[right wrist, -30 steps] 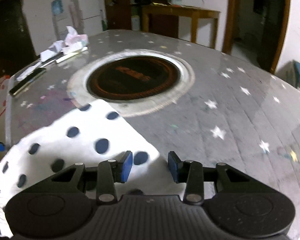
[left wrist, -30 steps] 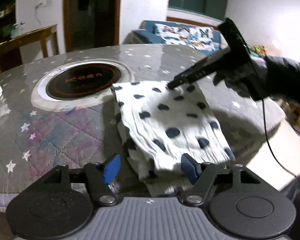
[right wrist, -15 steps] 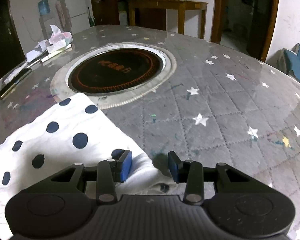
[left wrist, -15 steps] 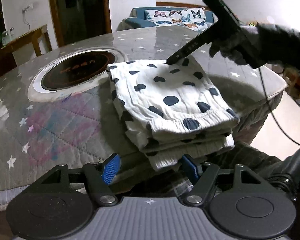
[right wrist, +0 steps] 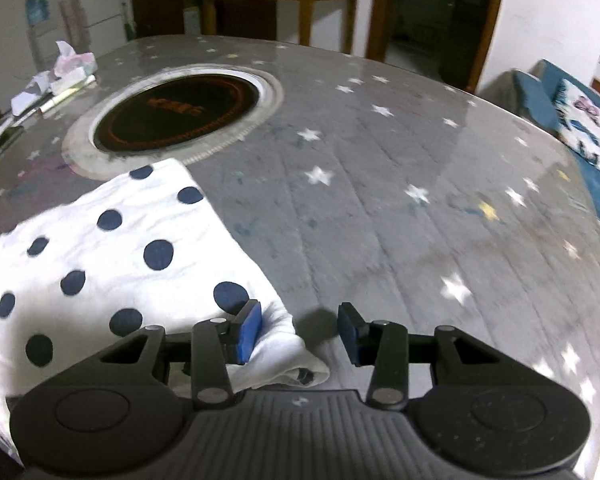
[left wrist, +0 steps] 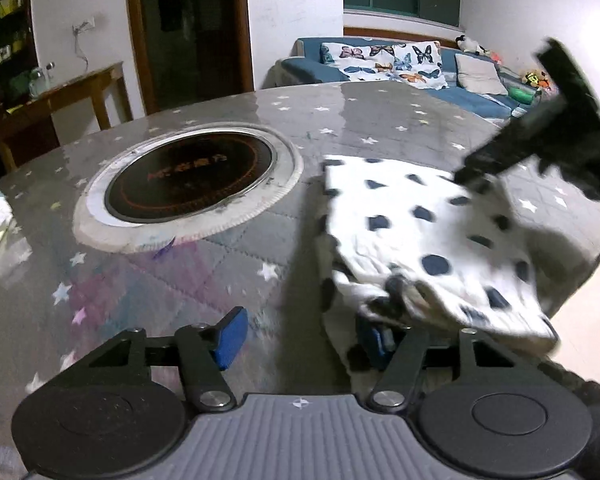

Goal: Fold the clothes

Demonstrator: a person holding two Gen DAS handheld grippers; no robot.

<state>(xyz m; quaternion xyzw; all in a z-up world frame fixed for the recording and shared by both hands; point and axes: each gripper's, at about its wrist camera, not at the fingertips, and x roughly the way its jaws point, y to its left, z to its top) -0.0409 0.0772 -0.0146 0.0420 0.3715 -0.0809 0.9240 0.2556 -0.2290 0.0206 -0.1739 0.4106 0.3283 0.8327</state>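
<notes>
The polka-dot garment (left wrist: 428,236) is lying as a compact, several-layered stack on the star-patterned table (left wrist: 204,256), near the table's edge and just beside the round inset cooktop (left wrist: 192,178). The left gripper (left wrist: 304,334) is standing with its 2 fingers spread wide; its right pad is tucked under the stack's near, overhanging edge, nothing is pinched, and its left pad is hanging over bare tabletop. The right gripper (right wrist: 298,334) is likewise standing open, its left pad resting over the garment's far corner and its right pad over the table; seen from the left wrist, its dark tip is touching that corner, probably pinning the layers so they do not slide. The layers are showing uneven edges on the near side, and motion blur there is hiding finer detail. Judging by the stack alone, the garment is already lying folded; the scene fits either a last tidying of the pile or a pause between 2 folds. A tissue pack (right wrist: 74,64) and pens are sitting across the table.
</notes>
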